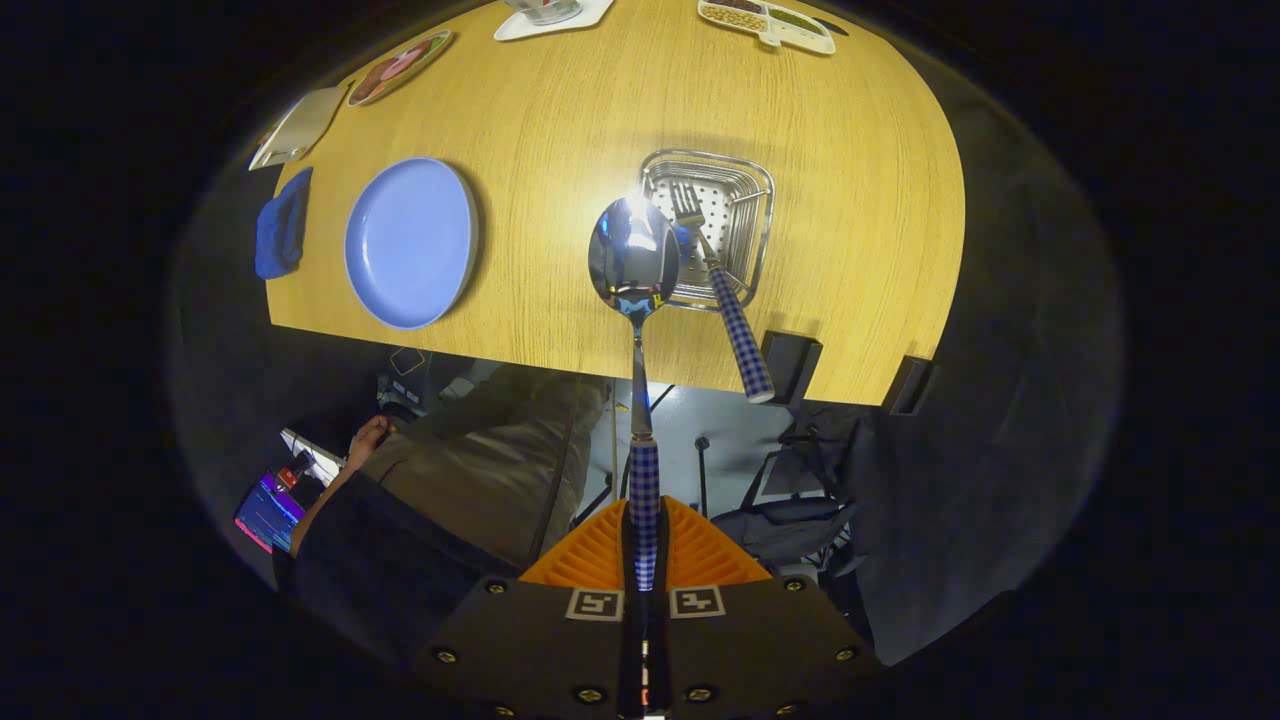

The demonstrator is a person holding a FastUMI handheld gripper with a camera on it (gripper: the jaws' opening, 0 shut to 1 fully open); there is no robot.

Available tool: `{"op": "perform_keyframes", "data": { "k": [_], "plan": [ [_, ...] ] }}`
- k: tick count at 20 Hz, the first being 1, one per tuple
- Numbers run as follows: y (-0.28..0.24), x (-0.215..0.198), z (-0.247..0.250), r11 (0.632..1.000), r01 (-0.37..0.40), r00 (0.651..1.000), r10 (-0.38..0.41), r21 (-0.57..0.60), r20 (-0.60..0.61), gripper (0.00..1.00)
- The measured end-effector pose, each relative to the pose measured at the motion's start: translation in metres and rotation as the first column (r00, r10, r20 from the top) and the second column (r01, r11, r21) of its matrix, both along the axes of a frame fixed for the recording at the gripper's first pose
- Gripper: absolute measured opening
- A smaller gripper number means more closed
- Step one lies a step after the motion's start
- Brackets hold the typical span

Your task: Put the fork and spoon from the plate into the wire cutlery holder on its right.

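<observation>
Spoon carried over to the wire cutlery holder

The hand-held gripper (643, 560) is clamped on the spoon (634, 262) by its checked handle, bowl forward, likely for dropping in. The spoon's bowl hangs at 12 o'clock, at the holder's (752, 200) rim; the fork (722, 290) already leans inside. The blue plate (410, 243) lies at 10 o'clock on the desk (560, 110).

Dark sleeve (340, 535), seemingly khaki trousers (500, 470)
</observation>
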State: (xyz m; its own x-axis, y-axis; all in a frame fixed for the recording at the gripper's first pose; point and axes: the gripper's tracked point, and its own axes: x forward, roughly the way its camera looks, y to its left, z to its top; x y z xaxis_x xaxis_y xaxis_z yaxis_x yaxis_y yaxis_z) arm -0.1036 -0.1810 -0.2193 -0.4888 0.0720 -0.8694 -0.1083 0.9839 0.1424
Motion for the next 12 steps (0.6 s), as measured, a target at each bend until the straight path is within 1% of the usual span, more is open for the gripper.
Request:
{"op": "perform_keyframes", "data": {
  "k": [3, 6, 12],
  "plan": [
    [-0.004, 0.007, -0.007, 1.000, 0.012, 1.000, -0.012, -0.013, -0.006, 0.02],
    [-0.004, 0.008, -0.013, 1.000, 0.019, 0.999, -0.020, -0.024, -0.048, 0.03],
    [-0.005, 0.014, -0.027, 0.998, -0.026, 0.987, 0.016, -0.060, -0.161, 0.03]
  ]
}}
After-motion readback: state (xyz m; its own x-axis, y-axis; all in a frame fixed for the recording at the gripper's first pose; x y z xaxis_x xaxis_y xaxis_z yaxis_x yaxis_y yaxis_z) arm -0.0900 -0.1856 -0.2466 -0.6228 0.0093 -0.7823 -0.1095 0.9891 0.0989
